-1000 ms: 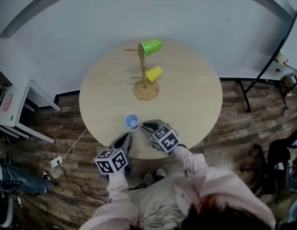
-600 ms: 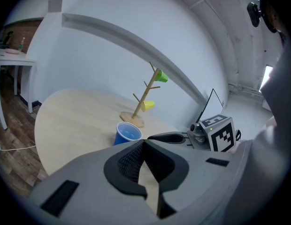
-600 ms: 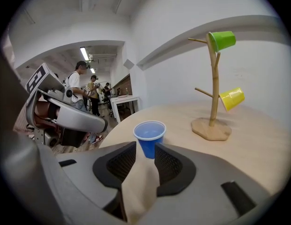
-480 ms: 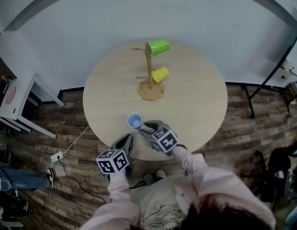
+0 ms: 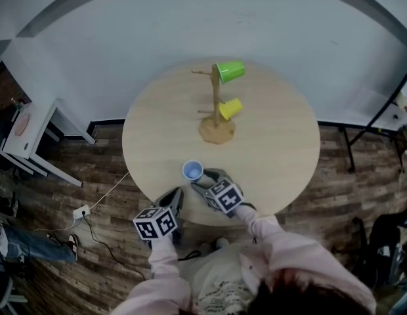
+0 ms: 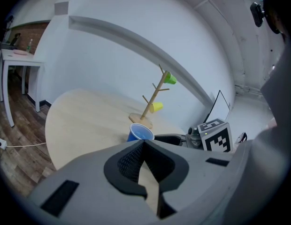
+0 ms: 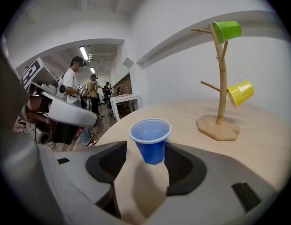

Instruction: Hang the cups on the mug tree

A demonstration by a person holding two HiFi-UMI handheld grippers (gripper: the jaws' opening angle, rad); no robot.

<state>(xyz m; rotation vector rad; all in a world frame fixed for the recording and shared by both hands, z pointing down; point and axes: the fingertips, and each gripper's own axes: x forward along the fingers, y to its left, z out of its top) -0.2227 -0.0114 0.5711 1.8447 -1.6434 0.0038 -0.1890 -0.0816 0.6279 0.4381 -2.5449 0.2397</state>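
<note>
Standing near the front edge of the round pale wooden table (image 5: 282, 149), the small blue plastic cup (image 5: 193, 170) sits loose between the right gripper's (image 5: 202, 178) jaws, which have just been opening. The left gripper (image 5: 174, 199), jaws together and empty, is at the rim; bare tabletop lies between the cup and the wooden mug tree (image 5: 216, 107)

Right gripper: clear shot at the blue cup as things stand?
Probably yes: jaws of the right gripper have just been opening and the blue cup stands upright between their tips, nothing blocking.

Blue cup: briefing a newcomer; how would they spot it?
On the round wooden table, look near the front edge, away from the mug tree. The blue cup stands upright, alone; the green cup and yellow cup hang on the tree.
</note>
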